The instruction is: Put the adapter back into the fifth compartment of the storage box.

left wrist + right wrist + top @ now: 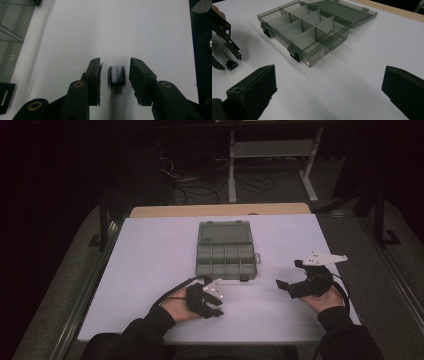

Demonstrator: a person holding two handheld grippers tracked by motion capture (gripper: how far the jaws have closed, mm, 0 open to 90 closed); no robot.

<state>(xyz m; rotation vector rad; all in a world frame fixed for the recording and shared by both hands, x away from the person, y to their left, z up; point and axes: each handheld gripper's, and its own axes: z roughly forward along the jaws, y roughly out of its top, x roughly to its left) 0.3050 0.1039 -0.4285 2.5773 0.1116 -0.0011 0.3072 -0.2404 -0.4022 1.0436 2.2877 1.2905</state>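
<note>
— Which step am I in now?

— I judge it is the pick-up. My left gripper (115,75) is low over the desk (140,30), and the small adapter (116,76) lies flat between its jaws, plug end toward me. The jaws are still spread: I see a thin gap on each side, so the pads do not pinch it yet.

— What does the next move need?

— I think I must close more and keep the adapter in the middle, so that both pads meet its long sides together and it does not turn. After that, a lift.

— And the right side?

— My right gripper (329,92) has its jaws spread wide with nothing between them, only bare desk. Beyond them stands the open compartment box (312,30), a little to the left of the jaws, lid thrown back, the cells looking empty. Probably the adapter should go into one cell there.

— Is the box near the left jaws?

— Beyond them, apart.
</note>
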